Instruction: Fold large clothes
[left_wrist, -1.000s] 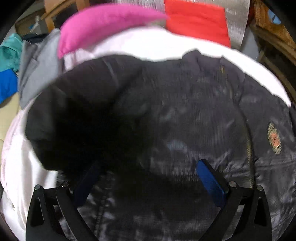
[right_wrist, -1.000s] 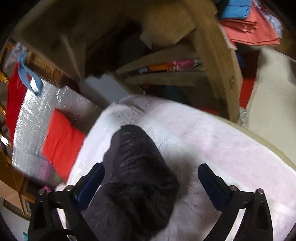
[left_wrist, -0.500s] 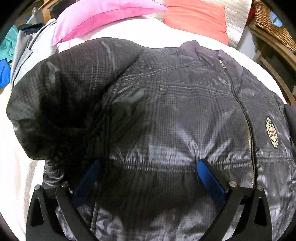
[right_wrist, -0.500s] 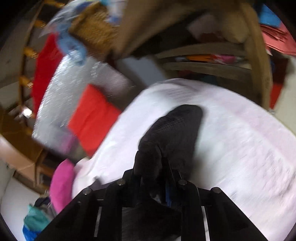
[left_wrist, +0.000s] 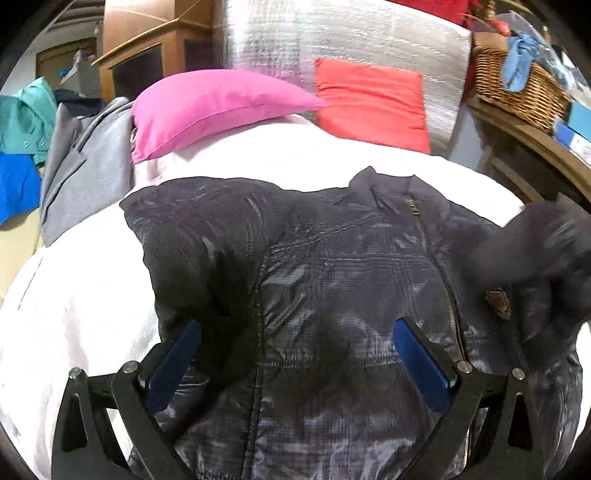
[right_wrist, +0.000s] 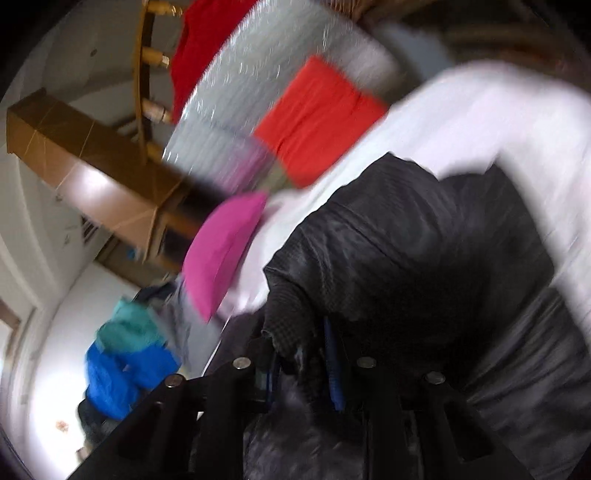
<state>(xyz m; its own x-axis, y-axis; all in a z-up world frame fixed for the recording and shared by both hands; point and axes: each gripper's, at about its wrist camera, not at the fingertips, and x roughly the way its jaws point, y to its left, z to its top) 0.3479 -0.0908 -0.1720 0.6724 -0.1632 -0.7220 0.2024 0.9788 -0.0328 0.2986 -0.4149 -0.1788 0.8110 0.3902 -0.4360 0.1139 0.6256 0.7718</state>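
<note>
The right claw (right_wrist: 303, 373) is clamped on the cuff of a sleeve (right_wrist: 388, 236); the left claw (left_wrist: 295, 354) hangs wide open and empty over the jacket (left_wrist: 351, 295), spread front-up on the white bed (left_wrist: 81, 302). The shell looks puffy, light and slick, so cuffs, hem and seams should give surer holds than the smooth panels.

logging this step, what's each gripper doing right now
left gripper: open, empty, over the jacket
right gripper: closed on the jacket's sleeve

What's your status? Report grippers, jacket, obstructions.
Left gripper open above the jacket. Right gripper shut on jacket sleeve. Pink pillow beyond the collar, apart from the jacket.
</note>
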